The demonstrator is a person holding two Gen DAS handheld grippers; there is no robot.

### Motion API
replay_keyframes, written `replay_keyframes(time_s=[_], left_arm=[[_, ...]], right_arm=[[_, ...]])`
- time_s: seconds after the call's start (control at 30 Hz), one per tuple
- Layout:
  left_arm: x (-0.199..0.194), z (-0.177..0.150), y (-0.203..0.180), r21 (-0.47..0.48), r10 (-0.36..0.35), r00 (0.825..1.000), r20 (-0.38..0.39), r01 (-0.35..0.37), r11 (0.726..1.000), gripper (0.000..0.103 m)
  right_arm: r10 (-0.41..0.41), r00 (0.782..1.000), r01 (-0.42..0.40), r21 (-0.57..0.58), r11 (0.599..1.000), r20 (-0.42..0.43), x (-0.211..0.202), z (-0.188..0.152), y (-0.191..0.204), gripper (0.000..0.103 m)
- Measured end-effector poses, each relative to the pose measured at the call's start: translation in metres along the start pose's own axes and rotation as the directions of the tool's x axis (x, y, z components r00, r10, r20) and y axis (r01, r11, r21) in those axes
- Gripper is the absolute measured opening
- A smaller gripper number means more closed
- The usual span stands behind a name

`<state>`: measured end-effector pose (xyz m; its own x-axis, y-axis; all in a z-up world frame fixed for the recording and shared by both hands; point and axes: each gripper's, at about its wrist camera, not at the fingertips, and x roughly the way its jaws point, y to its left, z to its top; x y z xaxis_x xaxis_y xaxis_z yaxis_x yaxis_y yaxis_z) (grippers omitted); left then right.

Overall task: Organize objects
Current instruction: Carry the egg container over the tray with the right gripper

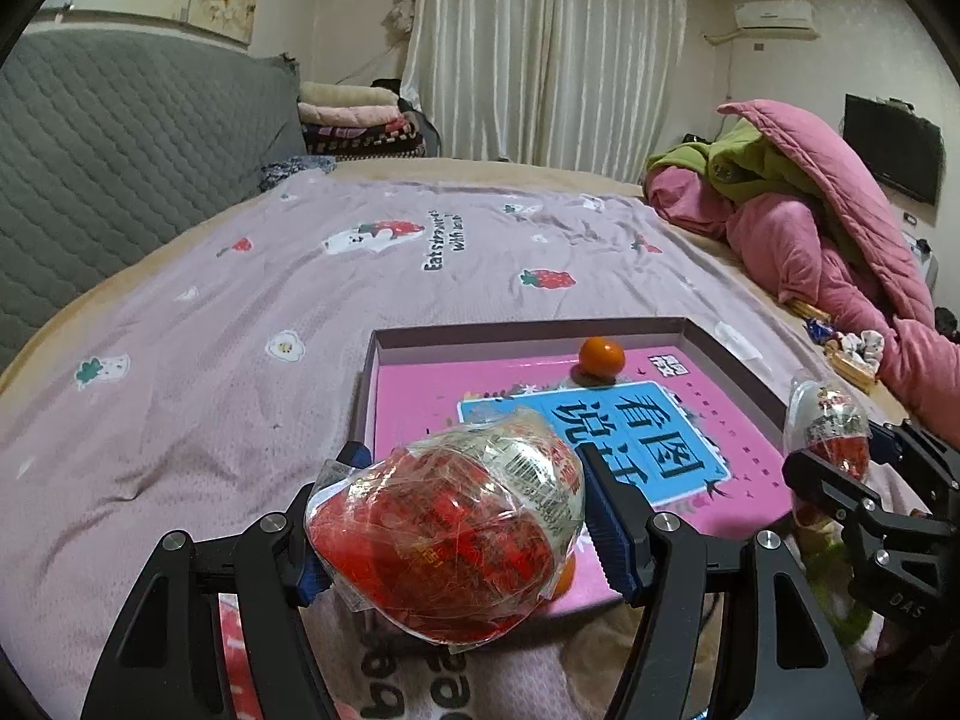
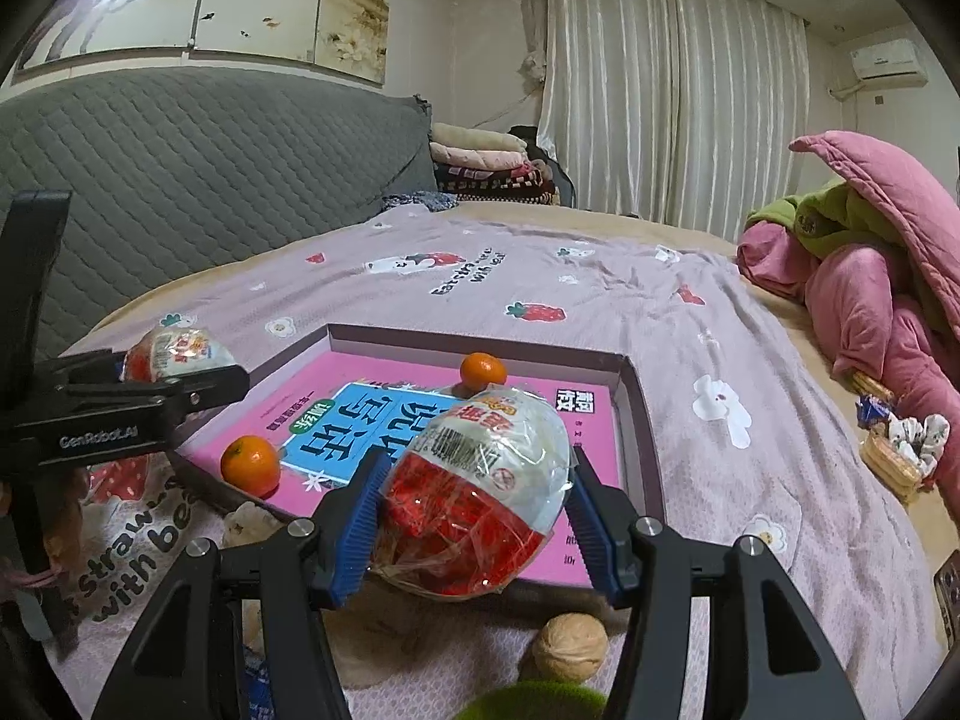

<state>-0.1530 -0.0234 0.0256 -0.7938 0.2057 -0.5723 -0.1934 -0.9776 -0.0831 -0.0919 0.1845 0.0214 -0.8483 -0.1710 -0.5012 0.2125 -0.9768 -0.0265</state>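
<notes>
Above tray (image 2: 636, 420), grippers (image 1: 465, 516) tilted (loaded).

Left gripper (image 1: 456, 516): black linkage arms, silver screws, blue ribbed pads (image 1: 606, 531). Right gripper (image 2: 474, 516): same build. White "GenRobot.AI" lettering on left gripper's side.
</notes>
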Motion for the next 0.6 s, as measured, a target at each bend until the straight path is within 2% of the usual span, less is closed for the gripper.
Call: replay_keyframes(time_s=[0.6], left_arm=[[0.027,0.014,0.011,-0.031,-0.003,0.999,-0.041,0.002,1.0,0.07]], right_arm=[[-0.014,1.0,0.014,-0.019,1.0,-0.008,0.026,0.013,-0.004,0.058]])
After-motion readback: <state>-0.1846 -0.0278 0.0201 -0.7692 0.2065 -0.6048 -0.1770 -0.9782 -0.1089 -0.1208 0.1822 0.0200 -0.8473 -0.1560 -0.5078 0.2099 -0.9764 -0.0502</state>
